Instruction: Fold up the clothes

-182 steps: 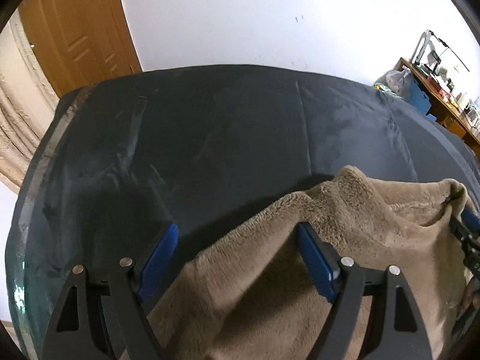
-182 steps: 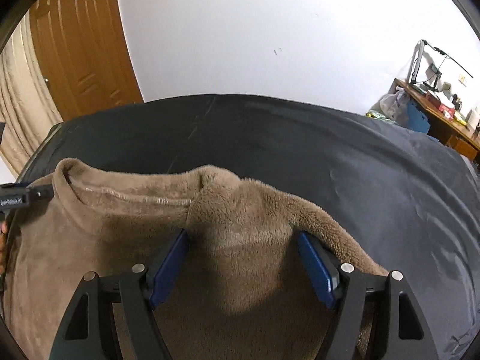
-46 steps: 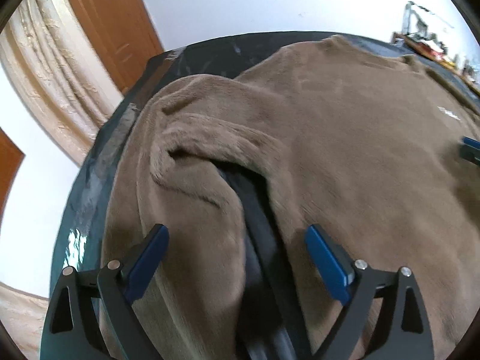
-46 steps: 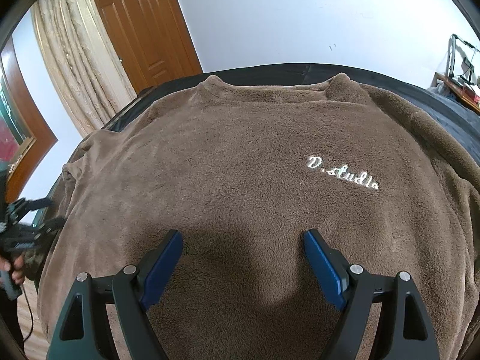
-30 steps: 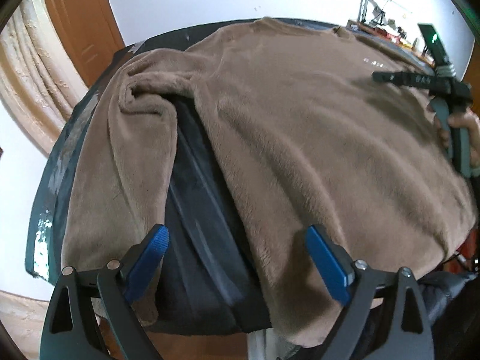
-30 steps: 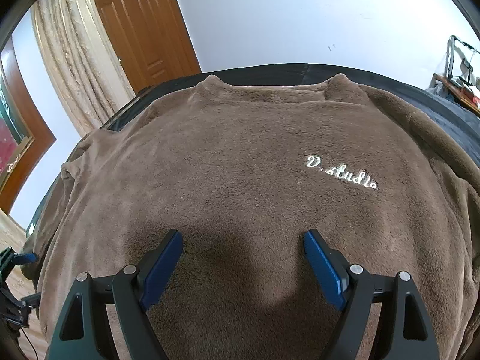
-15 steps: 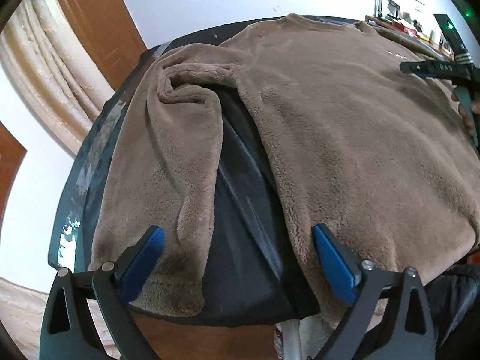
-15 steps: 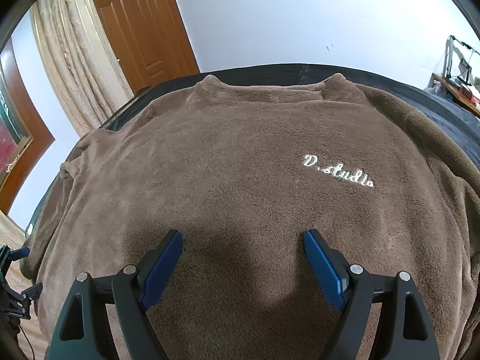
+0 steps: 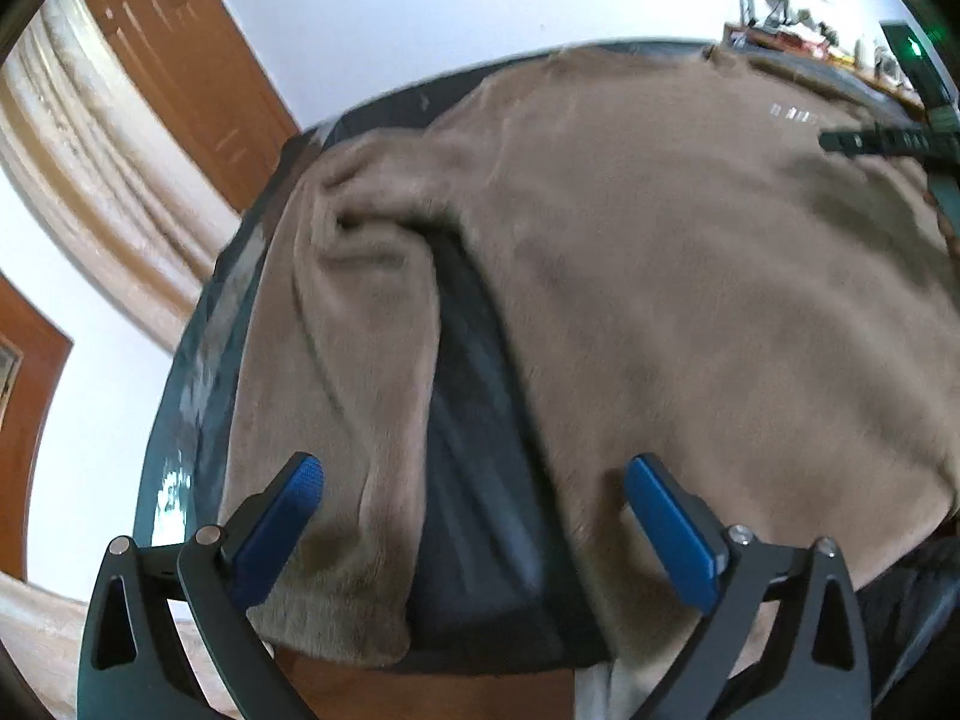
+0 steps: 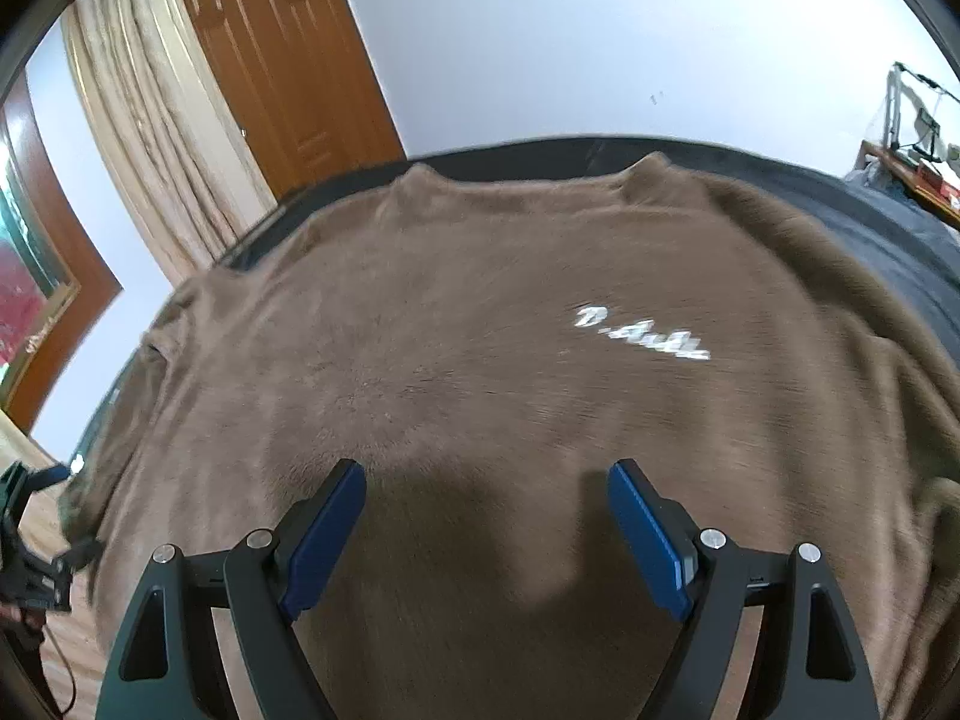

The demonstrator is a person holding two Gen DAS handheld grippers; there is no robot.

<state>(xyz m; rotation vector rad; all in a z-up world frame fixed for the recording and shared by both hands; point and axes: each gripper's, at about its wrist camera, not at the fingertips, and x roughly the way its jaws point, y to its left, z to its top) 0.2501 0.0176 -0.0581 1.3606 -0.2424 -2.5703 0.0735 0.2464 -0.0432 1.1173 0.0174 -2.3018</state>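
A brown fleece sweater [image 10: 480, 330] lies spread front-up on the dark-covered table [image 9: 474, 420], white lettering [image 10: 642, 333] on its chest and the collar [image 10: 528, 192] at the far side. My right gripper [image 10: 487, 471] hovers open over the sweater's lower middle, nothing between its pads. My left gripper [image 9: 471, 468] stands open above the table's near left corner. The sweater's left sleeve [image 9: 342, 360] runs down under its left pad and the body's edge [image 9: 690, 300] under its right pad, with bare cover between. One finger [image 9: 870, 139] of the right gripper shows at the far right.
A wooden door [image 10: 288, 60] and a beige curtain [image 10: 162, 150] stand behind the table's left side. A cluttered desk [image 10: 912, 168] is at the far right. The table edge and wooden floor [image 9: 420, 690] lie just under the left gripper.
The left gripper's jaws have spread a little wider, and it has shifted so the sleeve and the dark gap sit between its pads. The right gripper's view has barely shifted.
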